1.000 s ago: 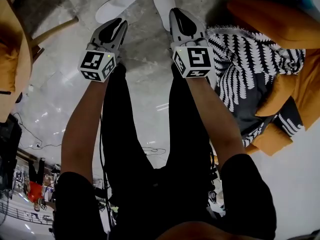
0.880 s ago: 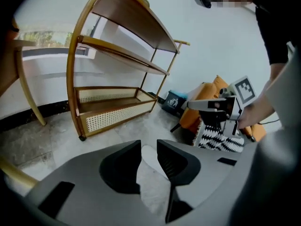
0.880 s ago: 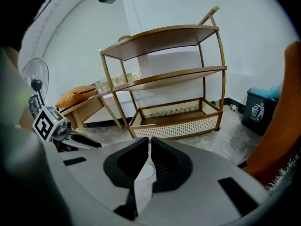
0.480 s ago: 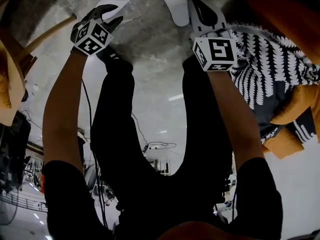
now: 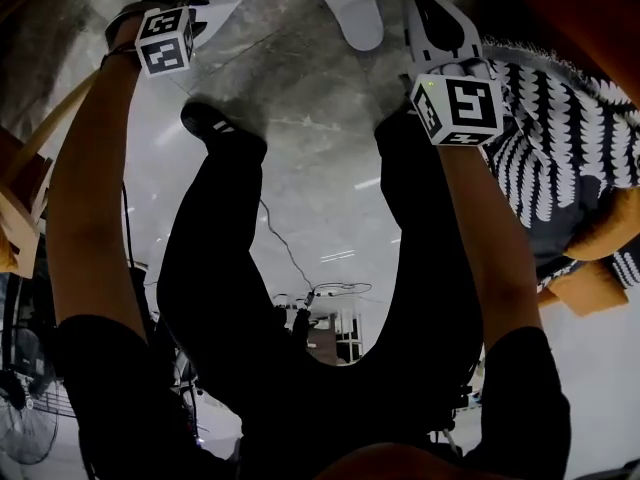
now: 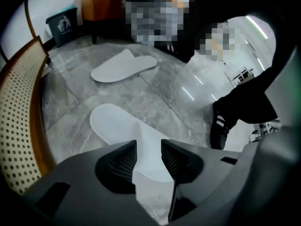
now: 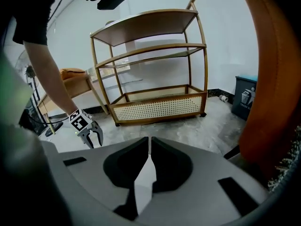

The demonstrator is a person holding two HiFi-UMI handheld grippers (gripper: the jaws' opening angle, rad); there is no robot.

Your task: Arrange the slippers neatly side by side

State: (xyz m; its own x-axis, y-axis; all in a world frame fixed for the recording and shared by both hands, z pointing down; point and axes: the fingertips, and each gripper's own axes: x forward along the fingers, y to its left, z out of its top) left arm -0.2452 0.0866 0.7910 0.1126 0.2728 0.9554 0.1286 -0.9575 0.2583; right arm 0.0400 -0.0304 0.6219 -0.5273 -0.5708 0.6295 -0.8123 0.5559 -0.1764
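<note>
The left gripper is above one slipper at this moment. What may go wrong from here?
1. The left gripper, whose jaws have just been opening, stands open over the near slipper, which shows between them ungripped; closing here might catch only a thin edge and let it slip.
2. The far slipper lies at another angle, so the pair may end askew.

1. First slipper [image 6: 117,128]: white, flat, lying sole-down on the grey floor [image 6: 160,95].
2. Second slipper [image 6: 124,67]: white, flat on the floor, apart from the first, at an angle to it.
</note>
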